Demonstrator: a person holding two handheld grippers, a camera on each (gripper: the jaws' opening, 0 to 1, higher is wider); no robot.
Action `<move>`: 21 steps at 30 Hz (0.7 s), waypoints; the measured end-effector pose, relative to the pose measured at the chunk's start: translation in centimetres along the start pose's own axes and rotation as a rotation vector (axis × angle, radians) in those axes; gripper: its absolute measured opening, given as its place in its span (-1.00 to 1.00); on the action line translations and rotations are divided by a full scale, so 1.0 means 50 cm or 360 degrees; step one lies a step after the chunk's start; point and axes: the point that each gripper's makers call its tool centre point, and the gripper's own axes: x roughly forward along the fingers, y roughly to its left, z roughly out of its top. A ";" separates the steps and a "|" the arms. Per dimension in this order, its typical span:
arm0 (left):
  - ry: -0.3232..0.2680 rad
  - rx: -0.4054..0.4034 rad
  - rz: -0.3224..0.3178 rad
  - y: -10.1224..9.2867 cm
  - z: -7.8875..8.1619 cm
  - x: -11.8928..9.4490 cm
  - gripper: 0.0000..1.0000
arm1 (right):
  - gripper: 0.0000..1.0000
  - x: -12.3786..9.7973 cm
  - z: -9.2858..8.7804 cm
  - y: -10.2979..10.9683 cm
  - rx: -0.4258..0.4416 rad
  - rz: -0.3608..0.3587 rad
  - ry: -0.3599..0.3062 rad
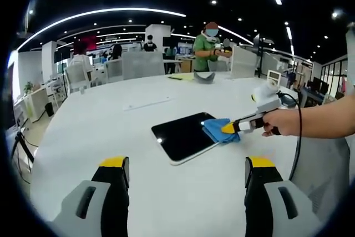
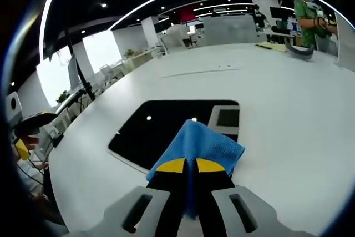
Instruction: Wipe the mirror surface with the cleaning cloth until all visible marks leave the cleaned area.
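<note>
A dark rectangular mirror [image 1: 183,135] with a white rim lies flat on the white table [image 1: 111,120]. A blue cleaning cloth [image 1: 218,130] rests on its right end, pinched by my right gripper [image 1: 228,128], which a hand brings in from the right. In the right gripper view the cloth [image 2: 199,145] is clamped between the yellow-tipped jaws of the right gripper [image 2: 190,166] and lies on the near edge of the mirror [image 2: 166,129]. My left gripper [image 1: 187,165] hangs open over the table, short of the mirror, with nothing between its jaws.
A person in a green top [image 1: 206,49] stands at the far side of the table beside a grey object [image 1: 204,76]. Chairs [image 1: 141,64] line the far edge. A cable [image 1: 297,137] hangs from the right gripper. Table edge curves at left.
</note>
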 end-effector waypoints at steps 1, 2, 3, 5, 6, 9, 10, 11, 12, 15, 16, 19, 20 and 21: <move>0.0001 0.0001 0.0001 0.000 -0.001 -0.001 0.73 | -0.98 -0.001 0.000 -0.001 0.0004 -0.0002 -0.0002; 0.0001 0.0000 0.0001 0.000 -0.001 -0.001 0.72 | -0.98 -0.001 0.000 -0.002 0.0006 -0.0003 -0.0002; 0.0004 -0.0003 0.0004 0.001 -0.002 -0.002 0.72 | -0.98 -0.002 0.000 -0.004 0.0009 -0.0005 -0.0004; 0.0008 -0.0003 0.0009 0.003 -0.005 -0.003 0.72 | -0.98 -0.003 0.000 -0.007 0.0016 -0.0011 -0.0008; 0.0009 -0.0003 0.0011 0.003 -0.005 -0.003 0.72 | -0.98 -0.004 -0.001 -0.008 0.0018 -0.0013 -0.0012; 0.0010 -0.0007 0.0016 0.004 -0.007 -0.004 0.72 | -0.98 -0.007 -0.002 -0.012 0.0019 -0.0017 -0.0023; 0.0011 -0.0007 0.0017 0.004 -0.007 -0.004 0.72 | -0.98 -0.007 -0.002 -0.011 0.0021 -0.0016 -0.0027; 0.0010 -0.0010 0.0018 0.004 -0.007 -0.004 0.72 | -0.98 -0.008 -0.002 -0.011 0.0023 -0.0015 -0.0030; 0.0008 -0.0011 0.0018 0.004 -0.007 -0.004 0.72 | -0.98 -0.007 -0.002 -0.011 0.0024 -0.0015 -0.0030; 0.0007 -0.0013 0.0020 0.002 -0.007 -0.005 0.72 | -0.98 -0.005 -0.001 -0.012 0.0024 -0.0018 -0.0030; 0.0007 -0.0013 0.0021 0.002 -0.007 -0.005 0.72 | -0.98 -0.005 -0.001 -0.012 0.0027 -0.0017 -0.0032; 0.0008 -0.0018 0.0026 0.002 -0.010 -0.007 0.72 | -0.98 -0.005 -0.001 -0.011 0.0047 -0.0014 -0.0040; 0.0010 -0.0020 0.0029 0.003 -0.011 -0.008 0.72 | -0.98 -0.005 -0.001 -0.011 0.0051 -0.0014 -0.0041; 0.0013 -0.0021 0.0031 0.003 -0.013 -0.009 0.72 | -0.98 -0.005 -0.001 -0.012 0.0054 -0.0013 -0.0042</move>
